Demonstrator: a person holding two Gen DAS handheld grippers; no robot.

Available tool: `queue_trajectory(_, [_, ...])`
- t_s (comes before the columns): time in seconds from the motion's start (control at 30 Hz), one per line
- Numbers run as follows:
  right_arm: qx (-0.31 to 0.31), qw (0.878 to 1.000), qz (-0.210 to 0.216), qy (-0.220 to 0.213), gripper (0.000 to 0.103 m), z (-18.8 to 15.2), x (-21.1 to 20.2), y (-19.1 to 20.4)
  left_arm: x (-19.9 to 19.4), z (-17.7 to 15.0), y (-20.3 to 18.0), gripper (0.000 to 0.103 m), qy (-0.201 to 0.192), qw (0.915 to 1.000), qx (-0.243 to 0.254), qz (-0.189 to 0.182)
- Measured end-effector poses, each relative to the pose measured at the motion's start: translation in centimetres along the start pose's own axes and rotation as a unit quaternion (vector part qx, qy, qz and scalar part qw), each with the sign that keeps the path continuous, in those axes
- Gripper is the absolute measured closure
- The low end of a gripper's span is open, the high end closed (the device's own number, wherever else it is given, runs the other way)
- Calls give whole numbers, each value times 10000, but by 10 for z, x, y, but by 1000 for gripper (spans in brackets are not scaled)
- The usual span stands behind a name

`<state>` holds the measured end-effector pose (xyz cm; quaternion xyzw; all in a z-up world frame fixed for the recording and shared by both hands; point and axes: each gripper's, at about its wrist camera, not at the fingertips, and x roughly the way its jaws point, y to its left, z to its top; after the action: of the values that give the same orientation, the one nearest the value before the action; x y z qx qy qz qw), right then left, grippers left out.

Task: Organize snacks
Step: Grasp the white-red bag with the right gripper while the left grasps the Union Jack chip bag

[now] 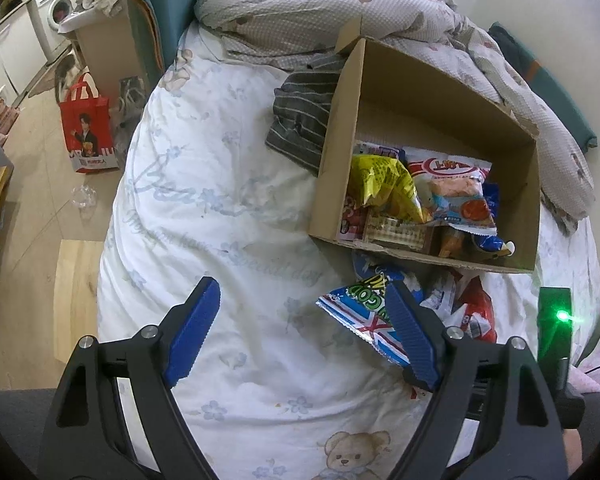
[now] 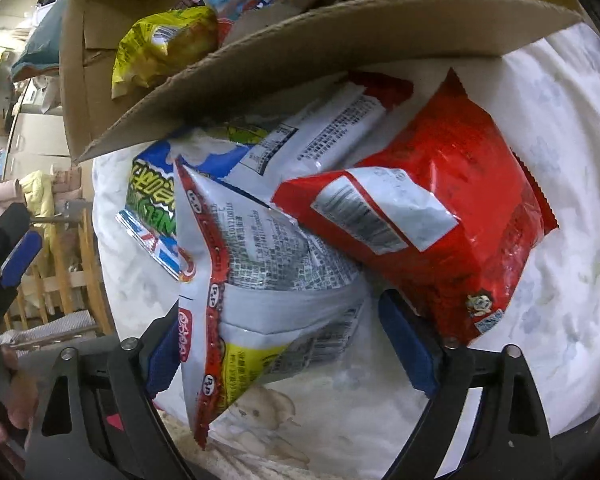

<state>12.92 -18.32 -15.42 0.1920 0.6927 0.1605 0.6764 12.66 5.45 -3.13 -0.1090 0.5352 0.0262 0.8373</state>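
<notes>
On the bed, the right hand-held gripper point(image 2: 296, 344) straddles a white snack packet point(image 2: 268, 280) with jaws apart beside the half-filled cardboard box point(image 2: 300, 48); closing off-centre could crush it or snag the red bag point(image 2: 432, 208).

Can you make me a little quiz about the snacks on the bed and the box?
1. True or false: the cardboard box already has snack packets inside it.
2. Which packet lies between the right gripper's open fingers? A) the red packet B) the white packet with a red edge C) the yellow packet
3. Fill in: the left gripper is open and holds ____.

Key
1. True: a yellow packet and others lie in it.
2. B. It sits between the fingers, not clearly squeezed yet.
3. Nothing. Its fingers hang over the bedsheet, beside the blue and white packet.
</notes>
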Motion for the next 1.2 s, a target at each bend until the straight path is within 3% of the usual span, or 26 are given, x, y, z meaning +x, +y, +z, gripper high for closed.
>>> queue_trajectory(0.03, [23,10000,19,3,28,-1,-2,-3,2,0,-1,21,18,10000,24,8])
queue_trajectory(0.17, [88,9998,186,-20,44,-6,-9,-14,13,-3,-8,21,205,9997,123,-72])
queue_trajectory(0.33, [-45,9993,363,-10,53,-21,-25,-14,35,-6,-19,21,528,9980,318,-142])
queue_trajectory(0.53, [9,9977,670,34,54,-38,-37,-22,67,-15,-37,21,1005,9936,454,-255])
queue_trajectory(0.93, [44,9975,694,-107,55,-44,-41,-24,119,-14,-62,22,1085,9909,330,-719])
queue_trajectory(1.03, [102,9976,672,-139,55,-45,-45,-27,121,-18,-69,33,1095,9905,500,-666])
queue_trajectory(1.2, [58,9977,655,-160,55,-45,-45,-24,113,-26,-76,52,1140,9876,466,-973])
